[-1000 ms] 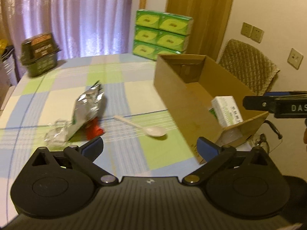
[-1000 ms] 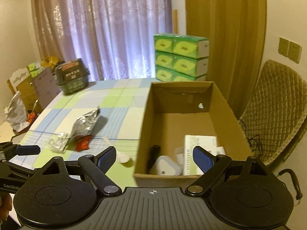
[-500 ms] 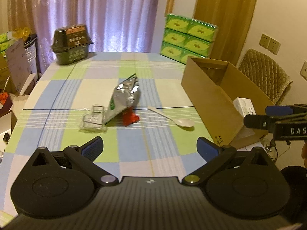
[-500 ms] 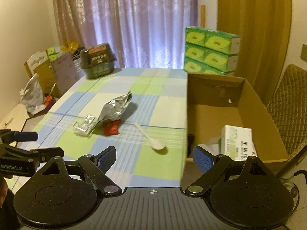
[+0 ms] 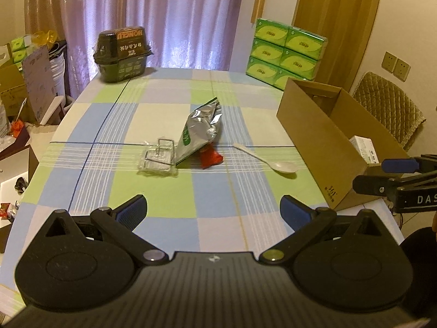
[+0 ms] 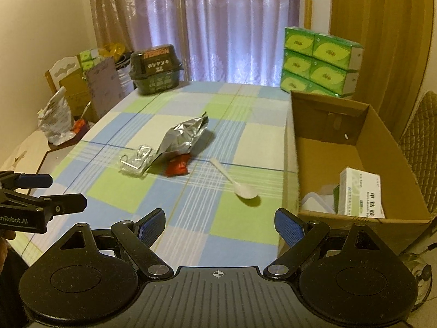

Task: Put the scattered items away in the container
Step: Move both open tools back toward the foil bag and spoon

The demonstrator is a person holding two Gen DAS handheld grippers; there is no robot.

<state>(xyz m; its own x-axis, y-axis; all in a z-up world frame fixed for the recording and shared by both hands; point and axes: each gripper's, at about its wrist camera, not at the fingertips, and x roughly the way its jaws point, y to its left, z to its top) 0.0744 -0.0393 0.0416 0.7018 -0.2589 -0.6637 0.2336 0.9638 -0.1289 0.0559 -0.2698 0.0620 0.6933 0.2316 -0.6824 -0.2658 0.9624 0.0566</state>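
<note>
Purple curtains (image 5: 142, 16) w/ backlit window, cream walls, quilted chair (image 5: 387, 106), wood door (image 6: 382, 32)

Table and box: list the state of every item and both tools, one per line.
Left tool: open, empty, above the table.
Right tool: open, empty.
Cardboard box: open on top, partly filled.
White carton: inside the box, leaning.
Spoon: loose on the tablecloth.
Silver bag: crumpled, lying over the red packet.
Red packet: partly under the bag.
Clear wrapper: crumpled, beside the bag.
</note>
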